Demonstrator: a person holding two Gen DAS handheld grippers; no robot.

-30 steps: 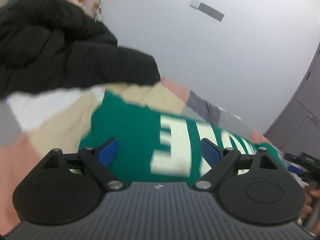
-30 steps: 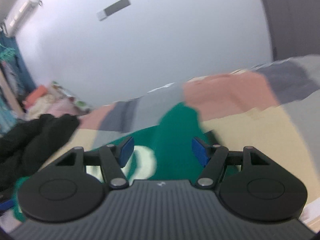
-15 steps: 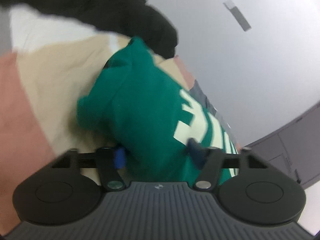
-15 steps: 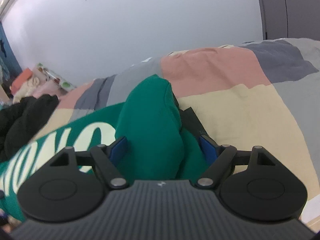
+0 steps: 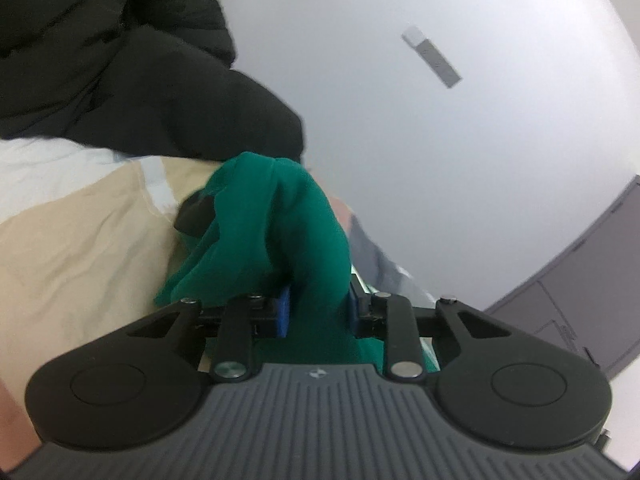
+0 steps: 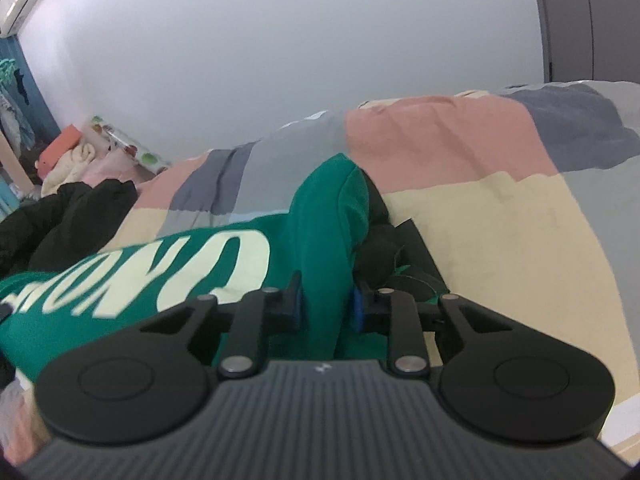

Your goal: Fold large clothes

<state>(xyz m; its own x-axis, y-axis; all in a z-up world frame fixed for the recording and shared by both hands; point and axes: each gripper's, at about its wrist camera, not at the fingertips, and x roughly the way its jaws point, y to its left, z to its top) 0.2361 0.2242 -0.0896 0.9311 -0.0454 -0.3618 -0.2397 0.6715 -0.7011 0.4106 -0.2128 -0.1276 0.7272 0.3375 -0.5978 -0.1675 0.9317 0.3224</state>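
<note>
A green sweatshirt [image 6: 192,264] with large cream letters lies on a patchwork bedspread [image 6: 500,232]. My right gripper [image 6: 326,304] is shut on a bunched fold of the green sweatshirt, with black lining showing beside it. In the left wrist view my left gripper [image 5: 316,312] is shut on another bunched end of the green sweatshirt [image 5: 280,216], lifted off the beige patch of the bedspread [image 5: 80,256].
A black puffy jacket [image 5: 120,72] lies on the bed beyond the left gripper; it also shows at the left in the right wrist view [image 6: 68,216]. A white wall [image 6: 320,48], grey wardrobe doors [image 5: 580,292] and a pile of bedding [image 6: 68,160] stand behind.
Both grippers went from open above the sweatshirt to shut on bunched folds of it. The left end of the garment has been lifted and gathered.
</note>
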